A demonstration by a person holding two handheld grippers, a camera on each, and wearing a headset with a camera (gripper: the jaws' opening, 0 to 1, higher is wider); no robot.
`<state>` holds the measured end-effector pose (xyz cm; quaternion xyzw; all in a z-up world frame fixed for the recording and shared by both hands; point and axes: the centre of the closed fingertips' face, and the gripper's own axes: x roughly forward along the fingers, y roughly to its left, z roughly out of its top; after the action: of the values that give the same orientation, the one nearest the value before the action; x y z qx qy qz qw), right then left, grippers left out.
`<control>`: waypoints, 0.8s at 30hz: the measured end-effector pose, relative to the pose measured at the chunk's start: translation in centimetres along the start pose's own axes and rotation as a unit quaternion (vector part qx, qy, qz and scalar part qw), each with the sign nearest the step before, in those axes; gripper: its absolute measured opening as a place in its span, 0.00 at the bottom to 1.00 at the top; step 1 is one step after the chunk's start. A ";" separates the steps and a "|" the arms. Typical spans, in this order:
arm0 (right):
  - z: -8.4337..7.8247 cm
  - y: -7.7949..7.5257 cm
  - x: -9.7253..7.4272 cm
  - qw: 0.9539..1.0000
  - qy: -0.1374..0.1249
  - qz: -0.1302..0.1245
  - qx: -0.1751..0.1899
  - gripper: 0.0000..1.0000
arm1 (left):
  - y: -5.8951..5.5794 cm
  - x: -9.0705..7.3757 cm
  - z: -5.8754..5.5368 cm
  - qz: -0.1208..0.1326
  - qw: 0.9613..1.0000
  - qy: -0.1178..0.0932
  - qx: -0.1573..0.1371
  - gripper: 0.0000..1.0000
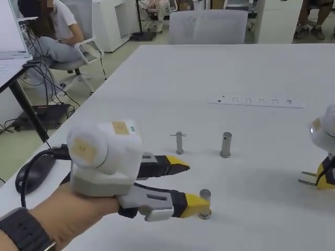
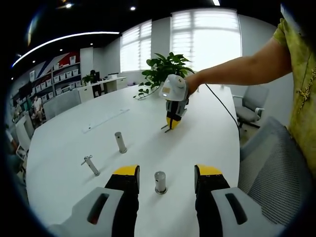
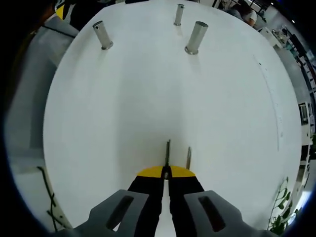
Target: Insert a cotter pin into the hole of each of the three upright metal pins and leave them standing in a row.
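Three short silver cylindrical metal pins stand upright on the white bench, each on a small flared foot.

The nearest metal pin is at the lower centre of the head view, between the yellow-tipped fingers of the left gripper. These fingers are spread apart, one on each side of the pin. The left gripper view shows bare bench between the pin and each finger. In the head view the lower fingertip overlaps the pin's side, so contact cannot be told there.

Higher in the head view, near the centre, the cross-pinned metal pin has an inserted wire cotter pin running sideways through its top, with an end showing on each side. To its right, well apart, stands the plain metal pin, a smooth grey cylinder.

The right gripper is at the right edge of the head view, low over the bench. Its fingers are clenched on a loose two-legged cotter pin of thin silver wire. The two legs stick out past the fingertips and, in the right gripper view, point up the frame toward the three pins. Whether the legs touch the bench cannot be told.

A long white power strip lies flat beyond the pins, at the upper right of the head view.
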<state>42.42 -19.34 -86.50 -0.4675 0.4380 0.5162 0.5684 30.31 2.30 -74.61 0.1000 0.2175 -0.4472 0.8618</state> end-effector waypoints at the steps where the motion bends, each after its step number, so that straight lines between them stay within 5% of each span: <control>1: 0.0 0.0 0.0 1.000 0.001 -0.002 0.002 0.04 | 0.0 0.0 0.0 0.000 1.000 0.000 0.000 0.43; 12: 0.5 1.2 -1.1 1.000 -0.001 0.000 0.019 0.03 | -0.6 0.9 1.2 -0.015 1.000 -0.007 0.017 0.42; 24: 6.0 7.0 -5.3 0.998 -0.034 0.042 -0.020 0.03 | -2.5 2.3 2.6 -0.053 0.997 -0.020 0.047 0.41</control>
<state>35.06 -14.22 -80.77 -0.4420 0.4279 0.5637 0.5512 30.21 -1.75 -73.35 0.1201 0.1842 -0.5041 0.8352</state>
